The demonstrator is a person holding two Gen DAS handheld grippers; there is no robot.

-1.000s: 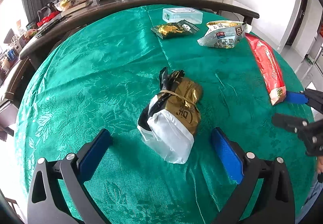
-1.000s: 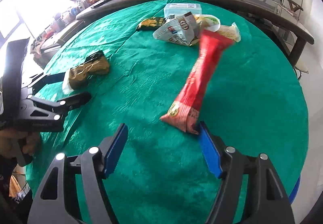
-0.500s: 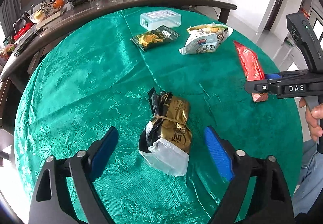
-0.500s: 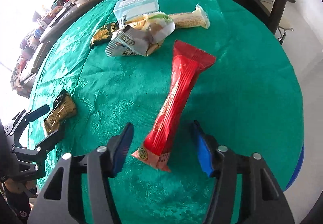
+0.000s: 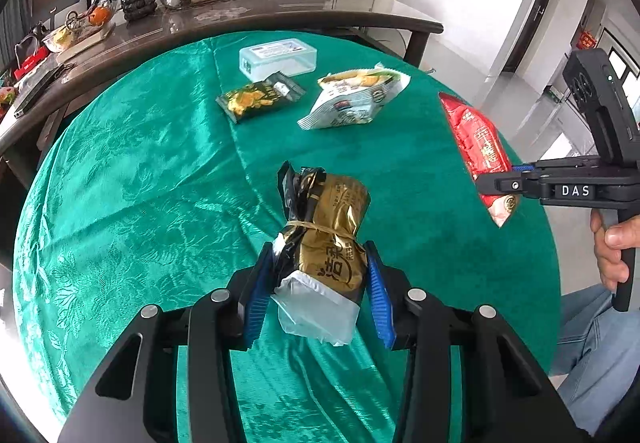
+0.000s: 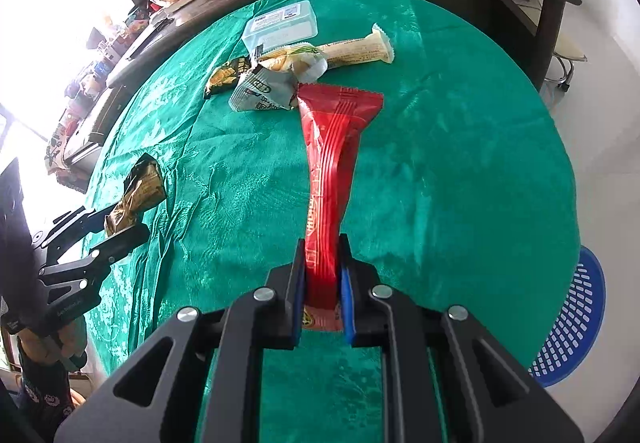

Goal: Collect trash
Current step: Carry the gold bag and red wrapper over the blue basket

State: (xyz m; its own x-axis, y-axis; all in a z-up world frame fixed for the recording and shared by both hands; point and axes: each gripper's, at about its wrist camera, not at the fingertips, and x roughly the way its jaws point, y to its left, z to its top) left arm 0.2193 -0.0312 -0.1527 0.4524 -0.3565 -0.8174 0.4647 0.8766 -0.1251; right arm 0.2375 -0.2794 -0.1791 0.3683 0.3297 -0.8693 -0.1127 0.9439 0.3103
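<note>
A: Both grippers have gone from wide open to clamped. Left gripper [image 5: 320, 279] jaws closing on the gold packet [image 5: 328, 243], lifted off the green tablecloth [image 5: 140, 183].

B: Right?

A: Right gripper [image 6: 322, 283] pinches the red wrapper [image 6: 332, 163], its far end by the white bag [image 6: 268, 91].

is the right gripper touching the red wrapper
Touching. The right wrist view shows the right gripper with both blue pads pressed against the sides of the red wrapper, no gap on either side.
</note>
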